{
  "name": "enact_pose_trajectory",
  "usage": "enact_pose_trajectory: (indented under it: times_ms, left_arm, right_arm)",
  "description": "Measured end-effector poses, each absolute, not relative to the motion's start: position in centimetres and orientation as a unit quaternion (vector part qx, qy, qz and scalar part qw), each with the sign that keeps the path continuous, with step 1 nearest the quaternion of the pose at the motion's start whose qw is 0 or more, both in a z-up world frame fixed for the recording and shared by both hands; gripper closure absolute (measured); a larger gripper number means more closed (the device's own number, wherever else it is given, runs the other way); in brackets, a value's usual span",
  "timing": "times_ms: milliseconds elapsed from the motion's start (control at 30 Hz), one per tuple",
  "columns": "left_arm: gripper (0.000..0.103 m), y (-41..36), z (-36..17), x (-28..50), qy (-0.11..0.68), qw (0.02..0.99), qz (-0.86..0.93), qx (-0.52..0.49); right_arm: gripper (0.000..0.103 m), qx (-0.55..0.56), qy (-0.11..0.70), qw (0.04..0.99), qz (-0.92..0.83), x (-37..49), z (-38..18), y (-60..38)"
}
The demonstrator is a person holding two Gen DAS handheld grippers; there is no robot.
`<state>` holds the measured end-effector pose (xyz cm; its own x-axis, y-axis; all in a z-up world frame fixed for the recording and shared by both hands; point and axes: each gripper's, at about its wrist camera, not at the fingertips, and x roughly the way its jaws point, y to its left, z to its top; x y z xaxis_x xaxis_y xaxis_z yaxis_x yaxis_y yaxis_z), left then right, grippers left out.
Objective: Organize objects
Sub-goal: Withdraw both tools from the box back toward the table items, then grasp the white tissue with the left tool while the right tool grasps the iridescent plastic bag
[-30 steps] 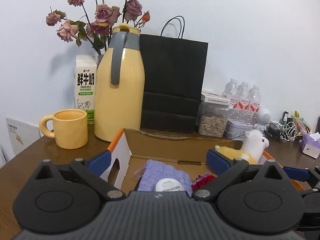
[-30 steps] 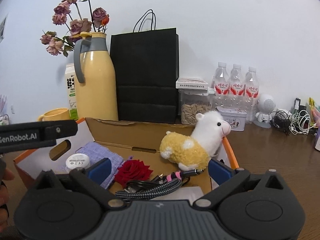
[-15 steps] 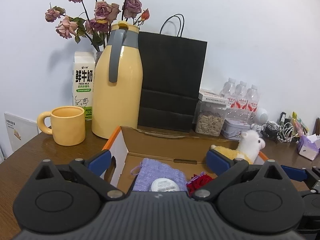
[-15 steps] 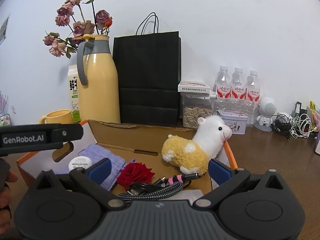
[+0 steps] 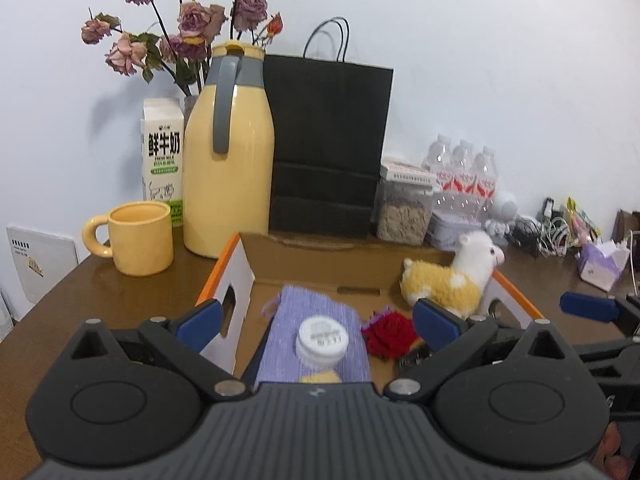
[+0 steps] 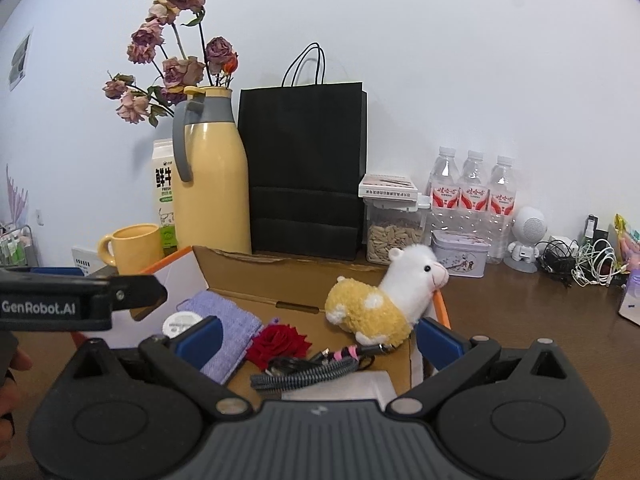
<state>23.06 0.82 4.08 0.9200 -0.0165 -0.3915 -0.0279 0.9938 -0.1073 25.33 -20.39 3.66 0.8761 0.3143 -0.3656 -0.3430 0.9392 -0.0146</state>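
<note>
**Box mostly filled, both grippers empty above it**

Open cardboard box (image 6: 304,280) sits mid-table, its far wall close to the black paper bag (image 6: 304,168) and yellow thermos (image 6: 210,176). Inside, as seen now:
- plush alpaca (image 6: 380,304) at the right end, head leaning over the orange-edged right rim
- red fabric rose (image 6: 280,340) on the floor, near the middle
- purple knit pouch (image 5: 312,328) along the left side, a white round-capped jar (image 5: 322,338) resting on it
- coiled braided cable (image 6: 304,368) near the front edge, beside a white flat item I cannot identify

Left gripper (image 5: 316,320) hovers over the box's left half, jaws spread wide, nothing between them — the jar lies in the gap below. Right gripper (image 6: 316,332) hangs over the front right part, jaws likewise spread and empty.

Judgement on progress: several items already lie in the box, so the collecting looks well along. What remains is unclear — the yellow mug (image 5: 140,236), milk carton (image 5: 163,160), water bottles (image 6: 474,196) and cable tangle at the table's right end (image 6: 580,260) stand outside, but whether they belong in the box cannot be told.
</note>
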Motion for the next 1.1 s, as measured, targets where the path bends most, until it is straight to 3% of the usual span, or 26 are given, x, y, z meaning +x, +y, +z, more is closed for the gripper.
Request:
enact_pose_trajectory:
  times_ms: [633,900,1000,1100]
  left_arm:
    - [0.000,2.5,2.1,16.8,0.263,0.963,0.004,-0.053]
    - [0.000,4.4,1.0,14.9,0.281,0.957,0.019,-0.073]
    - [0.000,5.1,0.6,14.4,0.286,0.955,0.023,-0.080]
    - [0.000,5.6,0.4,14.2,0.289,0.953,0.027,-0.086]
  right_arm:
    - [0.000,-0.099,0.257,0.925,0.261,19.0,-0.2,-21.6]
    - [0.001,-0.117,0.272,0.907,0.299,20.1,-0.9,-18.3]
    - [0.008,-0.122,0.277,0.901,0.310,20.3,-1.1,-17.5]
    - [0.026,-0.122,0.284,0.897,0.317,20.3,-1.4,-17.4]
